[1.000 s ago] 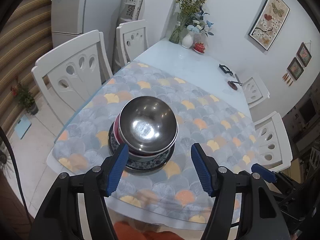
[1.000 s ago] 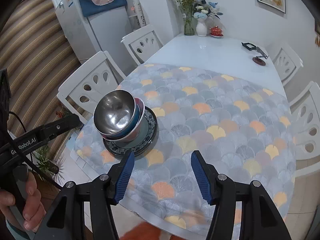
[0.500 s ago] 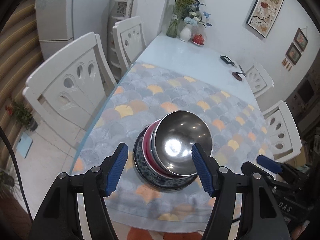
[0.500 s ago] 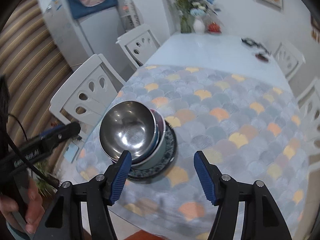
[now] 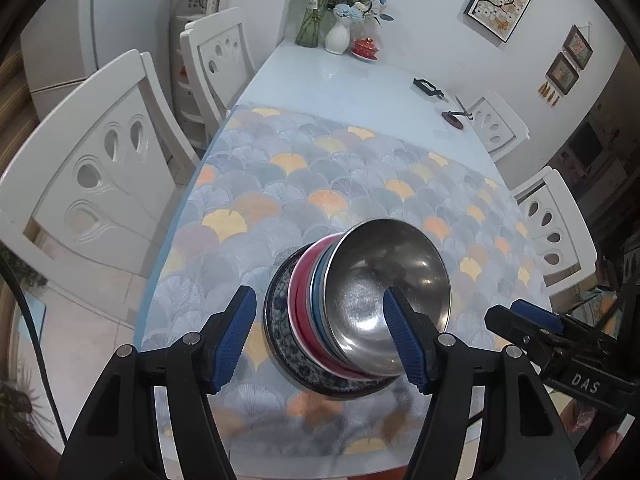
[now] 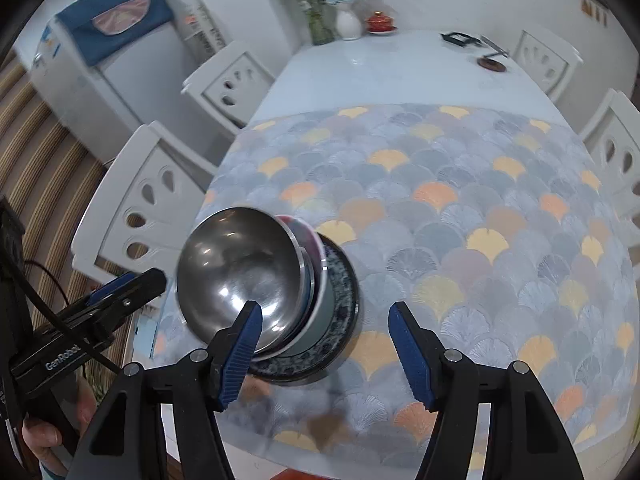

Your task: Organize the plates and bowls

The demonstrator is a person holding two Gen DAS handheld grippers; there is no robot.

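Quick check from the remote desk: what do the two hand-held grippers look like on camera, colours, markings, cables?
Both match: the left hand-held gripper and the right hand-held gripper have black angular arms with silver pivot bolts and ribbed blue finger pads. White lettering marks the bodies: "DAS" on the right one, "GenRobot" on the left, which trails a black cable.

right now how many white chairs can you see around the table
4: two along the left side, near and far, and two along the right side, near and far. More may be hidden outside the view.

The round blue-patterned ceramic plate (image 5: pixel 276 320) is mostly covered by the nested bowls stacked on it. The pink bowl (image 5: pixel 298 284) and blue bowl (image 5: pixel 318 292) show only rims beneath the shiny steel bowl (image 5: pixel 384 276). In the right view the far flower vases (image 6: pixel 332 12) are blurred.
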